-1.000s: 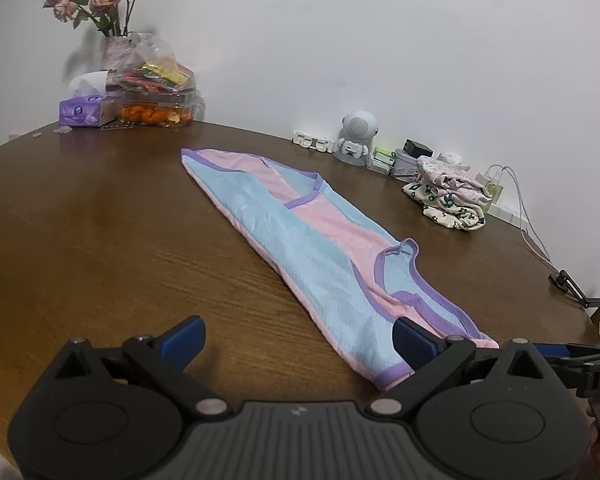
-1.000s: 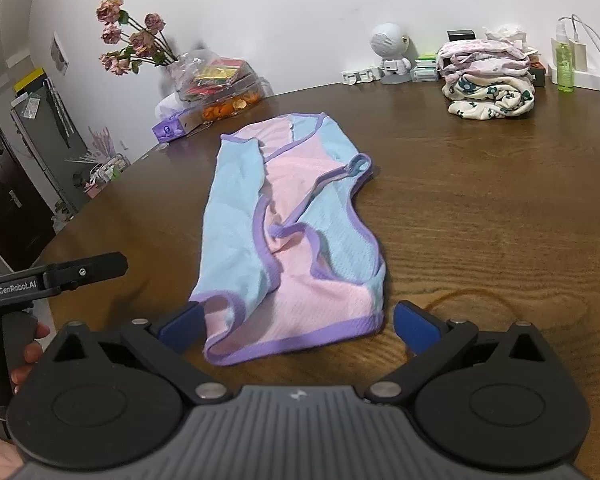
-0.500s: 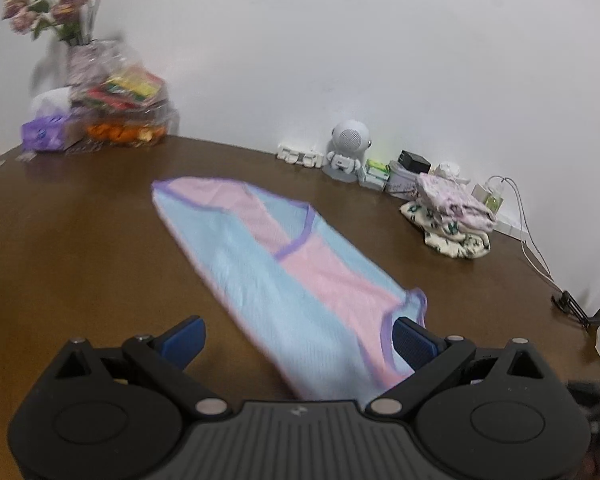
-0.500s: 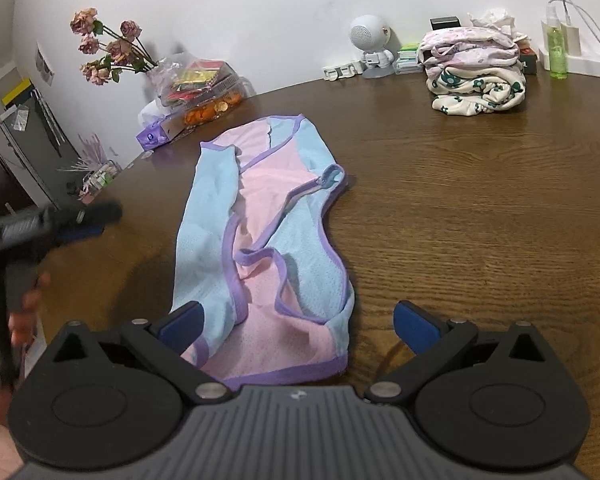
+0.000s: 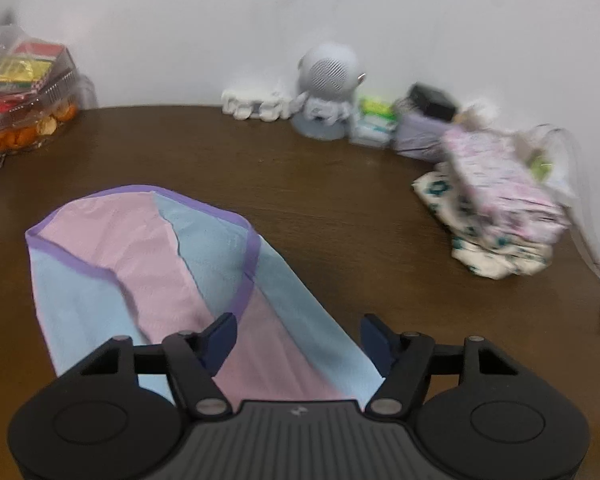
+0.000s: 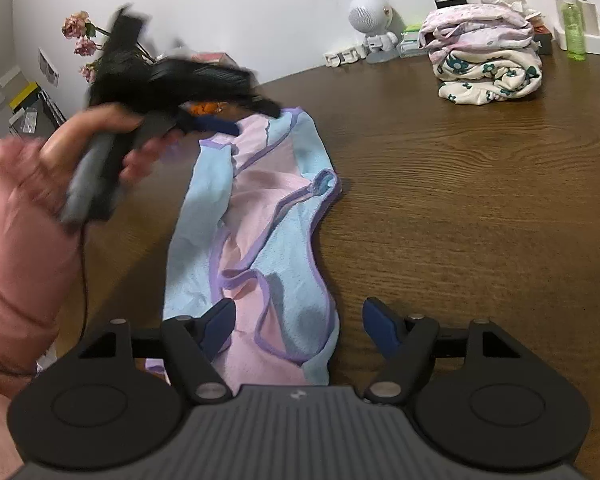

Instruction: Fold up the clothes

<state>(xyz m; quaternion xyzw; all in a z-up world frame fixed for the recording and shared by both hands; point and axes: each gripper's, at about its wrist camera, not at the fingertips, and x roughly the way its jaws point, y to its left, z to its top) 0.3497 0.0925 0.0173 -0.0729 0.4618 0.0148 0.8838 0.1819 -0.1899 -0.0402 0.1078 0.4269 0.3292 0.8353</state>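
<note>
A sleeveless garment (image 6: 260,216) in pink and light blue with purple trim lies lengthwise on the brown table (image 6: 480,200). My right gripper (image 6: 298,324) hovers over its near end. Its jaws are closing, with the cloth beneath and between the fingers but not pinched. A hand in a pink sleeve holds my left gripper (image 6: 240,118), blurred, above the garment's far end. In the left wrist view the garment (image 5: 148,264) spreads under my left gripper (image 5: 298,338). These jaws are closing too, and the pads are clear of the fabric.
A stack of folded patterned clothes (image 6: 488,64) sits at the back right, seen also as the folded stack (image 5: 500,208). A white round speaker figure (image 5: 328,92), small boxes, a snack container (image 5: 24,92), flowers (image 6: 80,40) and a green bottle (image 6: 574,28) line the wall.
My left gripper swept quickly along the garment from beside its near end to its far end. My right gripper moved forward over the near hem. Both pairs of jaws have narrowed.
</note>
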